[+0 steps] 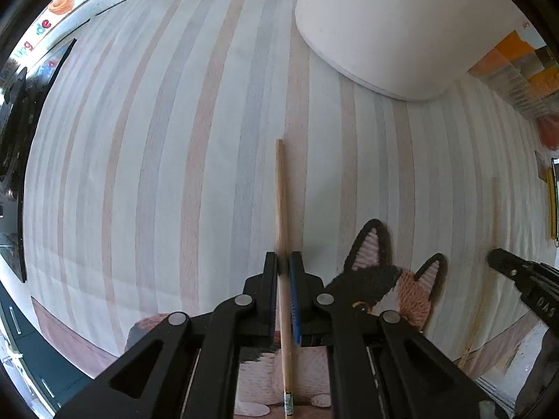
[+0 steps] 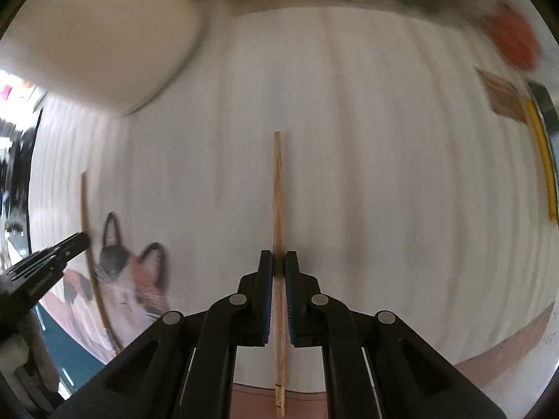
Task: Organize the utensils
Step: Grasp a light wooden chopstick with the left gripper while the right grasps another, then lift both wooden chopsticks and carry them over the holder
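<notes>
Wooden chopstick (image 2: pixel 278 209) in right tongs (image 2: pixel 278 262); blurred background unreadable.

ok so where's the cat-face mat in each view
Left wrist: the cat-face mat sits bottom centre-right, partly under the left gripper.
Right wrist: the mat is lower left, beside the left gripper.
Shared landmark: the white bowl on the striped cloth.

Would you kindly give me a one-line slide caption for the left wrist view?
Left gripper shut on a wooden chopstick above a striped tablecloth, beside a cat-shaped mat and a white bowl.
</notes>
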Tool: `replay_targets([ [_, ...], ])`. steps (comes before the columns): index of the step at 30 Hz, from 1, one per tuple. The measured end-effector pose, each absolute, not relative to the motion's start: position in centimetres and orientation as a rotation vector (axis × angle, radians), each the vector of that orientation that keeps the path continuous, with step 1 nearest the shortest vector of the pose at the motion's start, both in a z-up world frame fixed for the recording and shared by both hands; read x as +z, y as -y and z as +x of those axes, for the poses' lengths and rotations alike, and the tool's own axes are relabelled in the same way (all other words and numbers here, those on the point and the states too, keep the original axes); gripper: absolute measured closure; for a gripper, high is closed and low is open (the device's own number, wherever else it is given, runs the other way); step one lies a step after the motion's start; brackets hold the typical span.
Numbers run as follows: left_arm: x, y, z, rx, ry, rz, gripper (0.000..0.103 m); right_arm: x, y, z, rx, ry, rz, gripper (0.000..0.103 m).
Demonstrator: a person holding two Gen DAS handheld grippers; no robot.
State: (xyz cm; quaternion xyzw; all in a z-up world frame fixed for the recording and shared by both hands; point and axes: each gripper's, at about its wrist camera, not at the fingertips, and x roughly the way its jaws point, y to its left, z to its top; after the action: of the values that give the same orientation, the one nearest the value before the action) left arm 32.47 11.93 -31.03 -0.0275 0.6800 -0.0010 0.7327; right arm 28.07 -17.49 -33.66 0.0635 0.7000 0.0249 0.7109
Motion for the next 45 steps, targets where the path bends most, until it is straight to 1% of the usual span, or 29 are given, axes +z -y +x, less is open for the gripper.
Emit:
replay_targets([
  [4,-32.3,-8.6,30.3,-0.001,-1.490,-0.037,0.098,-33.7,13.8,28.3,0.052,-1.573,0.011,0.095],
  [7,-32.9,-6.8,30.4,-0.002,-1.486,-0.038,0.098,-33.6,12.1,28.4,0.046,-1.592,-0.036,0.095],
  [17,-32.7,-6.2,30.1,-0.025,-1.486,-0.021,0.097,-33.5,12.1,29.5,0.077,-1.625,0.013,0.095],
  [19,-32.6,-6.0,30.2,-0.027,-1.486,-0.012,0.097,-32.6,13.9,29.5,0.068,-1.617,0.006,0.095],
  [21,-32.6,-5.9,30.1,-0.031,-1.485,-0.009,0.097,-33.6,13.9,28.8,0.058,-1.601,-0.005,0.095],
  [26,-32.7,-5.7,30.2,-0.039,-1.489,-0.011,0.096,-34.2,14.1,27.5,0.033,-1.585,0.005,0.096],
  [38,-32.5,-5.3,30.8,-0.047,-1.498,-0.003,0.096,-33.9,14.8,28.5,0.056,-1.644,0.025,0.095],
  [42,-32.5,-5.1,31.2,-0.055,-1.510,0.011,0.096,-34.9,15.3,29.8,0.061,-1.681,0.036,0.095],
  [44,-32.5,-4.8,31.4,-0.066,-1.510,0.035,0.096,-35.0,15.5,30.3,0.062,-1.693,0.044,0.095],
  [45,-32.6,-4.6,31.4,-0.077,-1.506,0.041,0.098,-35.1,15.7,30.5,0.061,-1.697,0.051,0.095],
])
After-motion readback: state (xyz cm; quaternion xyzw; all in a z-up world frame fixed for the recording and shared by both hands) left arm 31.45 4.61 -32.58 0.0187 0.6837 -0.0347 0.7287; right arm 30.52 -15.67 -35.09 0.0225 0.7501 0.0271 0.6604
